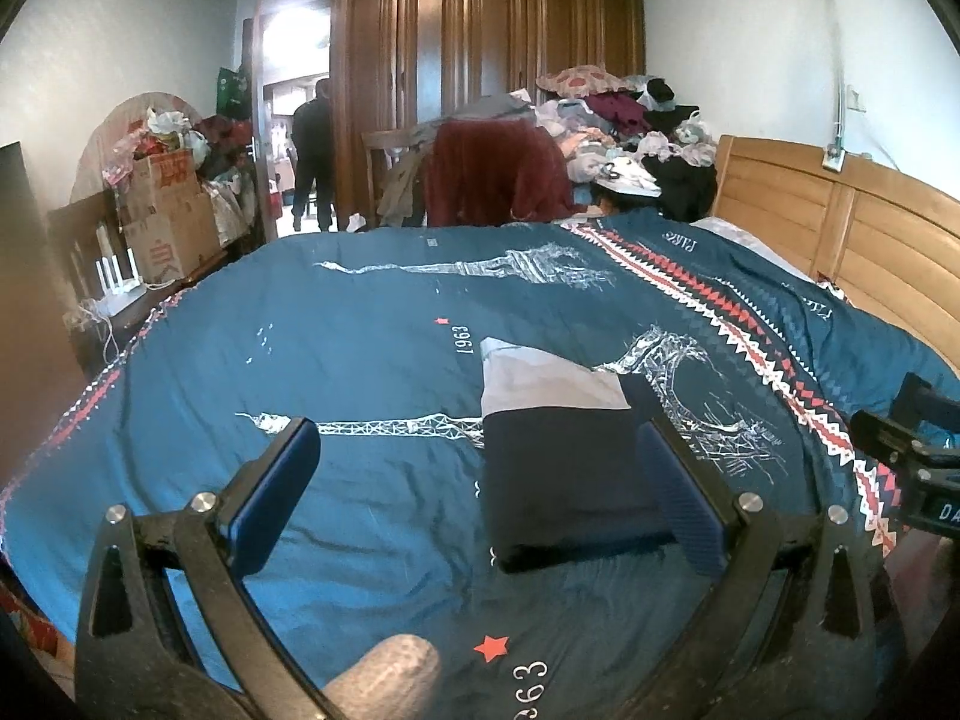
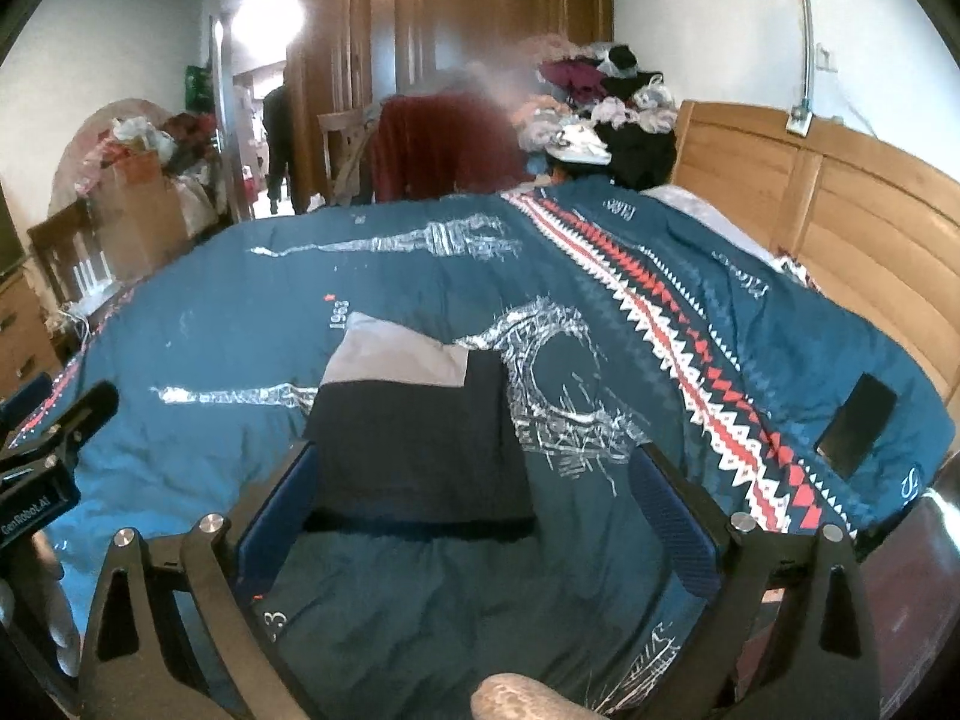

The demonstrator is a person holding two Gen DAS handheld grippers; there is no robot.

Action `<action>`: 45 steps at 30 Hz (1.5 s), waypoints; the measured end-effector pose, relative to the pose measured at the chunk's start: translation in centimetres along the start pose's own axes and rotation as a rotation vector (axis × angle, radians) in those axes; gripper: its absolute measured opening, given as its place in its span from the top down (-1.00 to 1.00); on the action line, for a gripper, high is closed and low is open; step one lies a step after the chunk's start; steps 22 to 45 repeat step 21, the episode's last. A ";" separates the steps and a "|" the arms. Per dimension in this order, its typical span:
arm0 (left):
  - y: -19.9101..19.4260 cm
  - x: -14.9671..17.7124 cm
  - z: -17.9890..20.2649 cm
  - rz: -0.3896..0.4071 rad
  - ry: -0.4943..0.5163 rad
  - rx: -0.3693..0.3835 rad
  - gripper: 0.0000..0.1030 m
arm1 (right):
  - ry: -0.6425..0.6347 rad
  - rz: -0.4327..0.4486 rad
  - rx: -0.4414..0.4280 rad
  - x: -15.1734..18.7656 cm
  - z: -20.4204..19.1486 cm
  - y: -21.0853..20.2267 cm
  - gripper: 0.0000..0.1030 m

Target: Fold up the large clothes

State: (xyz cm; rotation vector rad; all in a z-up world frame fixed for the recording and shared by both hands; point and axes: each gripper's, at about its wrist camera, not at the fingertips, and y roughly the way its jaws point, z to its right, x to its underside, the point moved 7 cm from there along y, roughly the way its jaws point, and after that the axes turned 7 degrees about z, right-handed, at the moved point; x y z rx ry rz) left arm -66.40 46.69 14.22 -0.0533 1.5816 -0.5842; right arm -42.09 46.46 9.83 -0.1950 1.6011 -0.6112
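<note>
A: Left wrist view first: what's there?

B: The left hand-held gripper (image 1: 480,480) is spread wide, gripping nothing. The folded garment (image 1: 564,468), navy with a pale grey part at its far end, lies flat on the blue bedspread (image 1: 360,330), just beside the right-hand finger (image 1: 678,498).

A: And the right wrist view?

B: The right hand-held gripper (image 2: 474,510) is also spread and empty. The folded garment (image 2: 414,444) sits between its fingers, toward the left one. A dark phone (image 2: 858,426) lies well apart, near the wooden headboard (image 2: 840,210).
</note>
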 end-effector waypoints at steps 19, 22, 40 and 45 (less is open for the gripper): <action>-0.1 0.3 0.8 -0.012 0.029 0.003 -1.00 | 0.003 -0.060 -0.045 1.5 0.0 0.9 -0.98; -0.1 0.4 0.8 -0.009 0.030 0.001 -1.00 | 0.005 -0.055 -0.046 1.5 -0.1 0.7 -0.97; -0.1 0.4 0.8 -0.009 0.030 0.001 -1.00 | 0.005 -0.055 -0.046 1.5 -0.1 0.7 -0.97; -0.1 0.4 0.8 -0.009 0.030 0.001 -1.00 | 0.005 -0.055 -0.046 1.5 -0.1 0.7 -0.97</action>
